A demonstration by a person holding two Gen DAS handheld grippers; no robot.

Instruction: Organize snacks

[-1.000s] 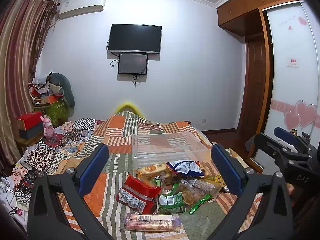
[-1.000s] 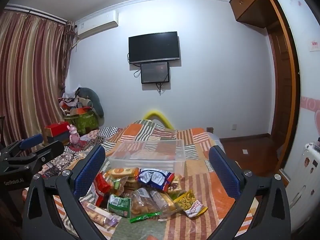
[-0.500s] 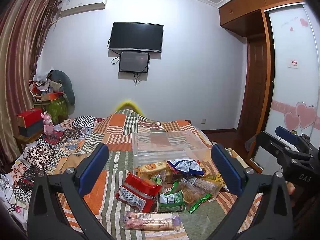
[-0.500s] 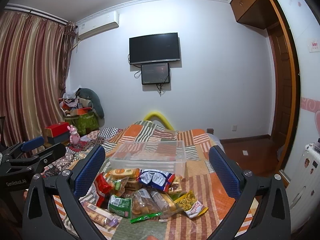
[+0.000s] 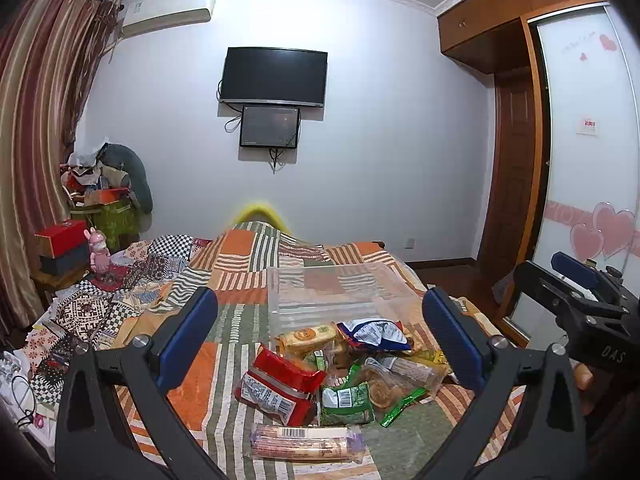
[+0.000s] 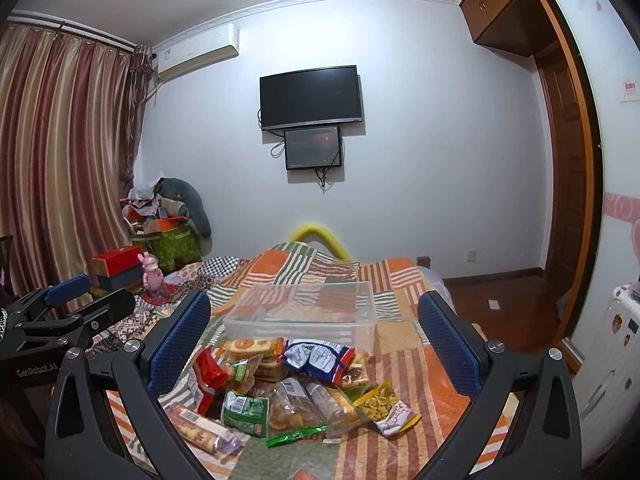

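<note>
step: not begun, snack pile [image 5: 336,372] at frame centre | left gripper [image 5: 320,340] and right gripper [image 6: 314,344] wide apart, holding nothing | next: pick one packet for clear bin [image 6: 304,312]

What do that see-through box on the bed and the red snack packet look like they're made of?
The box looks like clear rigid plastic: the striped bedspread shows through its walls, and its rim catches light. The red snack packet seems to be glossy plastic film, crinkled, with shiny highlights and a printed label.

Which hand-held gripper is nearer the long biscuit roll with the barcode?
Left. The left hand-held gripper hangs over the biscuit roll; the right hand-held gripper sits farther right.
</note>
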